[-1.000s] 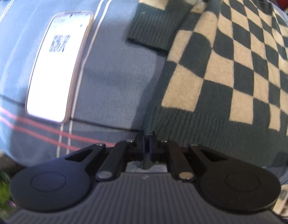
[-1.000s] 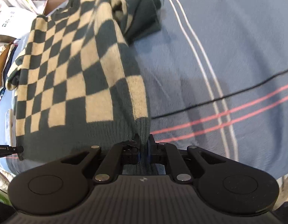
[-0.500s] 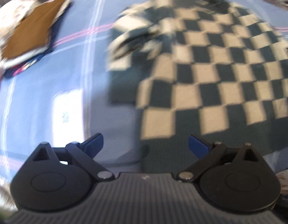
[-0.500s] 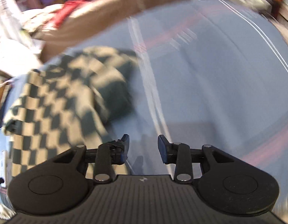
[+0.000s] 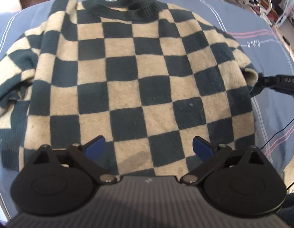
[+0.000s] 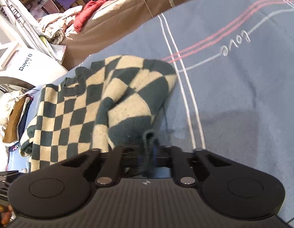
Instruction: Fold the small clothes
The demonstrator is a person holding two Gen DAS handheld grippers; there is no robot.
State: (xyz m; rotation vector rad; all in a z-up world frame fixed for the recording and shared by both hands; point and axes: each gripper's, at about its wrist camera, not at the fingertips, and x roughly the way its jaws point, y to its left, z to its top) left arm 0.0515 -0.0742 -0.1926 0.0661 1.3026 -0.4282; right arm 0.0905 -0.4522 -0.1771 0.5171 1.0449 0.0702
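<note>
The left gripper is spread wide above the hem of the checkered sweater, touching nothing. The right gripper pinches the dark cuff of its sleeve. The sweater lies flat on the blue striped bedsheet, collar farthest.

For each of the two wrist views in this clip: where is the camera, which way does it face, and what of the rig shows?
Left wrist: sits behind the open left gripper, above the checkered sweater, looking down toward its collar.
Right wrist: sits low behind the right gripper, shut on the sweater's dark cuff, looking across the blue blanket.
Shared: the sweater and blanket; the right gripper's tip appears at the left view's right edge.
</note>
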